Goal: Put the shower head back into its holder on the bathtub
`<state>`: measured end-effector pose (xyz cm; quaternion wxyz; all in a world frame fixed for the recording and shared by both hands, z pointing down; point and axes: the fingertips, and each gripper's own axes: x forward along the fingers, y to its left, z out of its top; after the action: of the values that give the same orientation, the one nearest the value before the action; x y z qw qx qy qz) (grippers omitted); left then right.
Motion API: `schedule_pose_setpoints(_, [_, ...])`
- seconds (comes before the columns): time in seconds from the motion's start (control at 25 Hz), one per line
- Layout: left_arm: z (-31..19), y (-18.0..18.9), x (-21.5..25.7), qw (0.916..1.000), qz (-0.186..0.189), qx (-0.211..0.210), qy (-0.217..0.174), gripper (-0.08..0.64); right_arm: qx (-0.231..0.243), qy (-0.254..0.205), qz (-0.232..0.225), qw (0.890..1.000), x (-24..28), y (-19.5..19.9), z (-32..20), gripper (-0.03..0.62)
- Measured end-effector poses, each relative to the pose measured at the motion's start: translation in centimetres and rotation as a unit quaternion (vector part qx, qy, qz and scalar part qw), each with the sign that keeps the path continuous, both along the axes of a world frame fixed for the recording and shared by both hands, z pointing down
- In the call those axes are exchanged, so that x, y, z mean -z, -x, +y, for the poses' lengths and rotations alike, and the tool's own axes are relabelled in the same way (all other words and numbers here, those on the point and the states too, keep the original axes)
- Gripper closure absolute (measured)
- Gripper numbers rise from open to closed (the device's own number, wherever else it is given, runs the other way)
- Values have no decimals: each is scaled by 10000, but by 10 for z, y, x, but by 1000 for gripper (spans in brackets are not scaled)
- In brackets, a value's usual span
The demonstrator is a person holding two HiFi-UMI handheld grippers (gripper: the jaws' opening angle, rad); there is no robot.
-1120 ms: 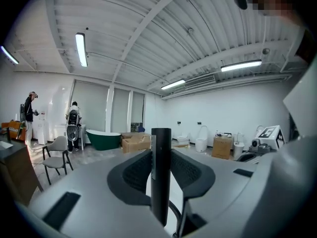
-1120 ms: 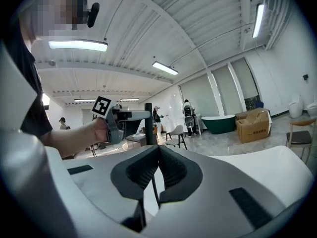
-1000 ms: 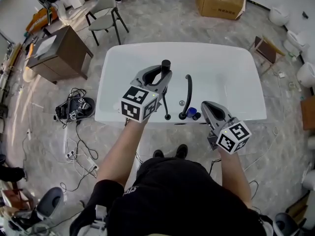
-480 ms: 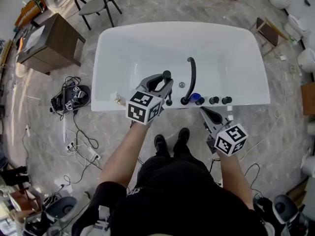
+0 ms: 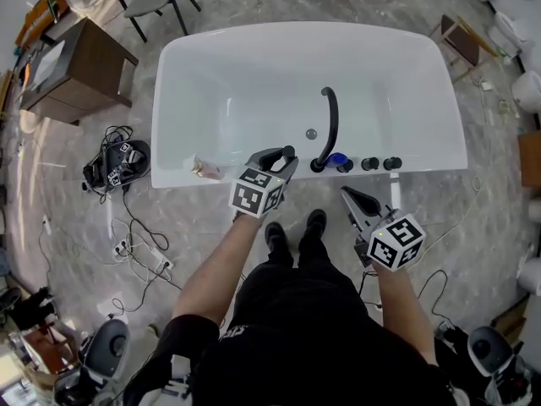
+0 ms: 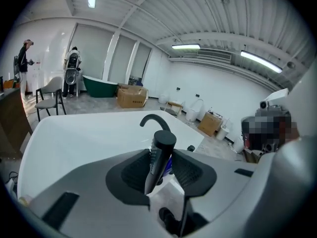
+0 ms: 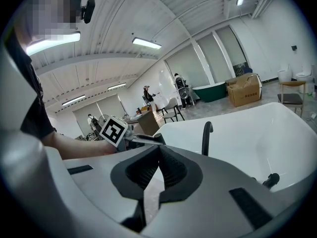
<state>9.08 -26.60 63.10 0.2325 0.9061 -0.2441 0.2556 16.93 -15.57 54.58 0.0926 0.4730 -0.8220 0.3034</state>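
Note:
A white bathtub [image 5: 211, 74] lies across the top of the head view. A black curved faucet [image 5: 328, 125] rises from its near rim. My left gripper [image 5: 281, 159] is at that rim, just left of the faucet, shut on the black shower head [image 5: 288, 152]. In the left gripper view the shower head [image 6: 159, 155] stands nearly upright between the jaws, with the faucet [image 6: 156, 120] behind it. Its lower end and any holder are hidden by the gripper. My right gripper [image 5: 348, 194] hangs over the floor in front of the tub. Its jaws [image 7: 158, 170] are shut with nothing between them.
Two black knobs [image 5: 380, 164] and a blue object [image 5: 338, 159] sit on the rim right of the faucet. A small bottle [image 5: 203, 168] lies on the rim to the left. Cables and a black device [image 5: 118, 163] litter the floor at left, near a wooden cabinet [image 5: 72, 66].
My left gripper has brought the shower head down from over the tub to the near rim beside the faucet. The right gripper has drawn back a little from the tub and stays shut.

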Motion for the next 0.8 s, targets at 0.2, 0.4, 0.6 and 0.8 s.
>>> schedule_pose_setpoints(0.2, [9,-3,-34,9993,-215,-34,291,408,-41,160,-56,9998,-10,-7,2,577])
schedule_pose_setpoints(0.4, [16,-1,-61,9986,-292,-52,448,403,-106,284,-98,9995,-21,-5,5,577])
schedule_pose_setpoints(0.6, [15,-7,-79,9973,-437,-107,585,399,-189,339,-127,9992,-25,-14,3,577])
schedule_pose_setpoints(0.8, [15,-7,-96,9953,-644,-152,713,399,-251,420,-175,9986,-32,-22,6,577])
